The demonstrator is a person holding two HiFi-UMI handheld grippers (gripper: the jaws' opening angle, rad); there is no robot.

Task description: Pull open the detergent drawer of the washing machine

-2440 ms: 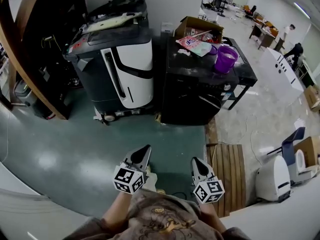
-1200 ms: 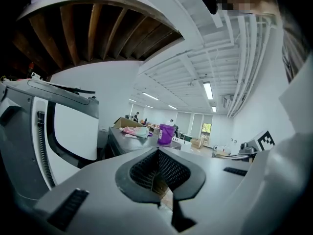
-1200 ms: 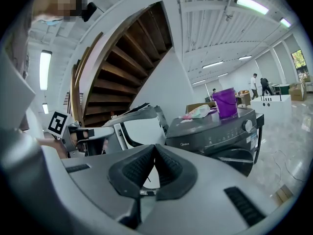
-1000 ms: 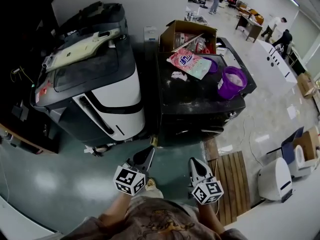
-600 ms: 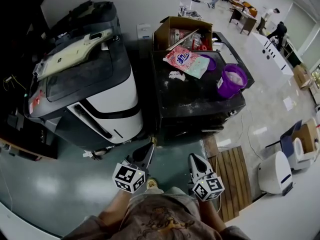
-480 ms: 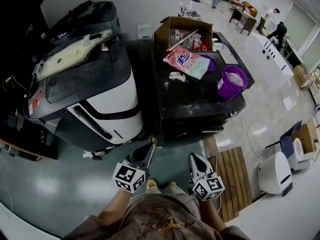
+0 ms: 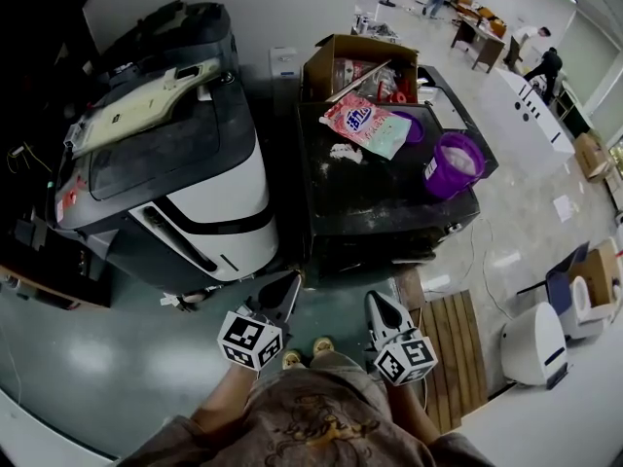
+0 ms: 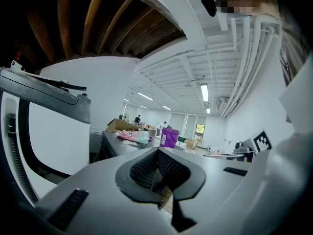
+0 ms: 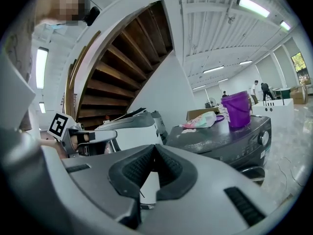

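A person stands on a glossy grey-green floor facing a black front-loading washing machine, with a two-jaw tool in each hand held low and well short of the machine. The left gripper has its ribbed black pads brought together at the tips with nothing between them, as its own view shows. The right gripper is likewise closed and empty. The two point forward side by side, near each other but apart. The detergent drawer belongs to the machine's dark front, which faces the grippers, but it cannot be picked out in any view; only a round dial shows on that panel. On the machine's dusty top sit an open brown cardboard box at the back, a pink-and-green plastic pouch just in front of it and a purple plastic bucket near the right edge. Just beside the washing machine on the left stands a larger white-and-dark-grey appliance with a cream-coloured panel lying on its lid. A slatted wooden pallet lies on the floor to the right of the grippers, and people work at desks far down the hall.
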